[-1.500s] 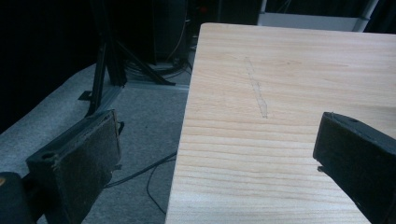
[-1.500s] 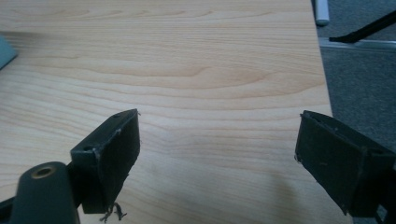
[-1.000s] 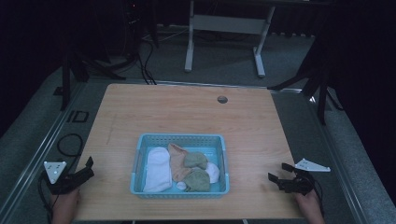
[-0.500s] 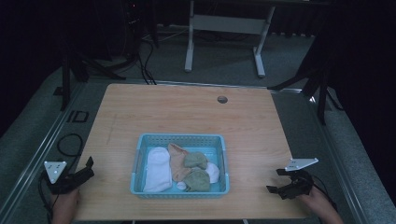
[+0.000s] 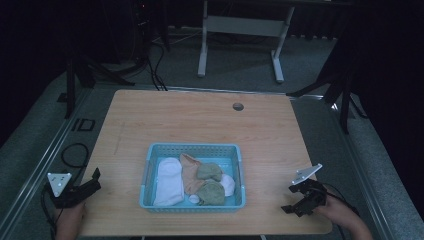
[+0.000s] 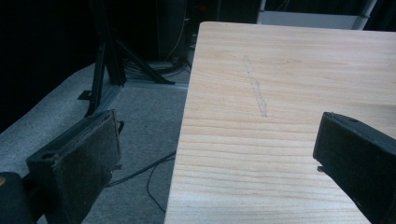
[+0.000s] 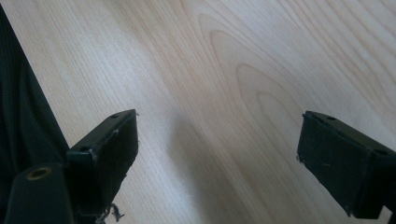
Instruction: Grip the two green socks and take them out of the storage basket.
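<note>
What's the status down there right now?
Left tool open, empty, at table edge. Right tool open, empty, over bare wood. Socks in blue basket, untouched. Path clear.

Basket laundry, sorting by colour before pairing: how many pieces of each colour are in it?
In the basket, high view:
White: 2, one long piece and one partly hidden
Green: 2, and
Orange: 1
Total: 5, counting visible pieces; any buried ones cannot be told.

High view overhead, facing forward; claw views close, low; all share table [image 5: 200, 120].
</note>
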### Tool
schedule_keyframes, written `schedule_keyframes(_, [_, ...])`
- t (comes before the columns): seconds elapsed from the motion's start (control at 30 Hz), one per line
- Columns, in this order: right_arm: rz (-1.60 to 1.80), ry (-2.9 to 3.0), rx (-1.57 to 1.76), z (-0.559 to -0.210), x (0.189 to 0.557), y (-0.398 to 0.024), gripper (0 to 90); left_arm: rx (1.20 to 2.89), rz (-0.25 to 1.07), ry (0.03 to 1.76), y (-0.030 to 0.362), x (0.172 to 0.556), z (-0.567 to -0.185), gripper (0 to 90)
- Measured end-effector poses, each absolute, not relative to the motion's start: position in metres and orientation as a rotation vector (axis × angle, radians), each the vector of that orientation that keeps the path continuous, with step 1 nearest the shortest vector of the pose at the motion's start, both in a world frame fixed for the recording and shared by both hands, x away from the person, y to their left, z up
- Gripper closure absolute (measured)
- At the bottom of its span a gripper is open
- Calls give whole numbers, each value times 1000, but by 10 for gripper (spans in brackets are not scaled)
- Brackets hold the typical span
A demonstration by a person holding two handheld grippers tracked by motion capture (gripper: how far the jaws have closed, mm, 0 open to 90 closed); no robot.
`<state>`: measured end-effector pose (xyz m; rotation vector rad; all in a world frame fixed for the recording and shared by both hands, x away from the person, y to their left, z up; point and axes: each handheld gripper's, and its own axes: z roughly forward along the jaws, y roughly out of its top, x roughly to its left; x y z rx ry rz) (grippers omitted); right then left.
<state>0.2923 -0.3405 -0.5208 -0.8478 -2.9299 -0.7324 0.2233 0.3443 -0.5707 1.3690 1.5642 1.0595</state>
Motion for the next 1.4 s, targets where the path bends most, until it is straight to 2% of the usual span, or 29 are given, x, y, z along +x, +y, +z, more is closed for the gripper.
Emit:
schedule_keyframes(1.03, [-813,-2956,-708,-484,307,-283,124,1377,1056,1555,344,223,-571,4])
schedule_keyframes(1.4, [-815,-2991,-535,-459,313,-244,131,1379,1052,1554,344,223,-571,4])
